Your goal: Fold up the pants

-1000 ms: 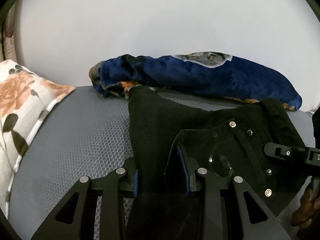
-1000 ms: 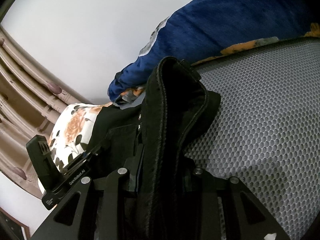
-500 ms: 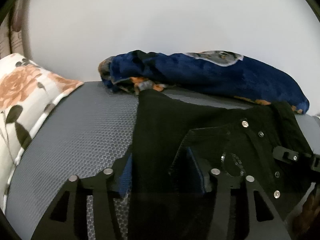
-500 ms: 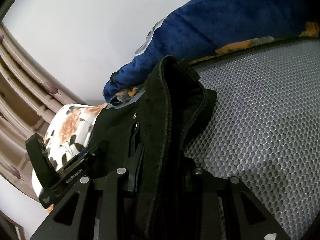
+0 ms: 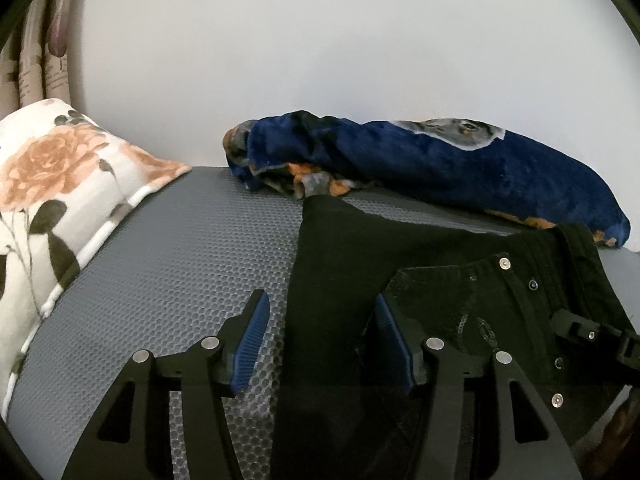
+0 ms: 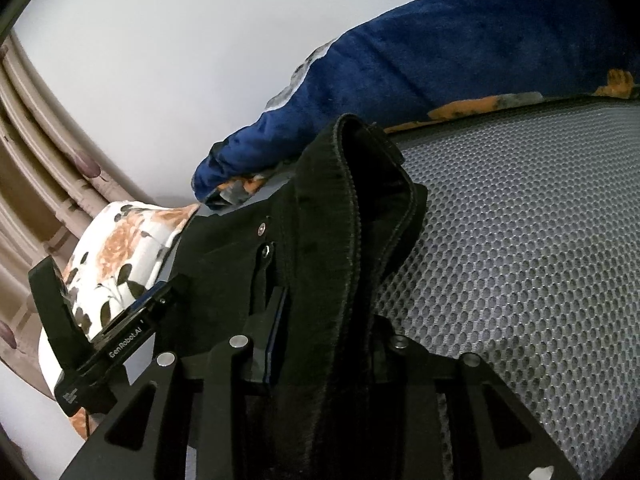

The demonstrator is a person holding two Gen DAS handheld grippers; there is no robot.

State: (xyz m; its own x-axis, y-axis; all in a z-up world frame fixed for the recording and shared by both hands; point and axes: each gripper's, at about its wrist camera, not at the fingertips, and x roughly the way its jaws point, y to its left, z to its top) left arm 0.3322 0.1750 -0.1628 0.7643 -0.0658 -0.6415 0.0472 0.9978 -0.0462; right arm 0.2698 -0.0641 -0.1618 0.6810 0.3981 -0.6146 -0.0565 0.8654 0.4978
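Black pants (image 5: 360,264) lie on a grey mesh bed surface (image 5: 180,248), waistband with metal buttons to the right. My left gripper (image 5: 320,320) is open, its blue pads (image 5: 252,336) spread on either side of the pants' edge, holding nothing. In the right wrist view my right gripper (image 6: 320,320) is shut on the pants' waistband (image 6: 352,216), which stands bunched up between the fingers. The right gripper also shows at the right edge of the left wrist view (image 5: 580,328).
A floral pillow (image 5: 52,200) lies at the left. A rolled blue plush blanket (image 5: 440,168) lies along the white wall behind the pants. Curtains (image 6: 36,184) hang at the far left. Grey mesh surface (image 6: 520,260) extends to the right.
My left gripper has opened and let go of the pants' edge, and pulled back a little. My right gripper keeps its hold on the waistband.
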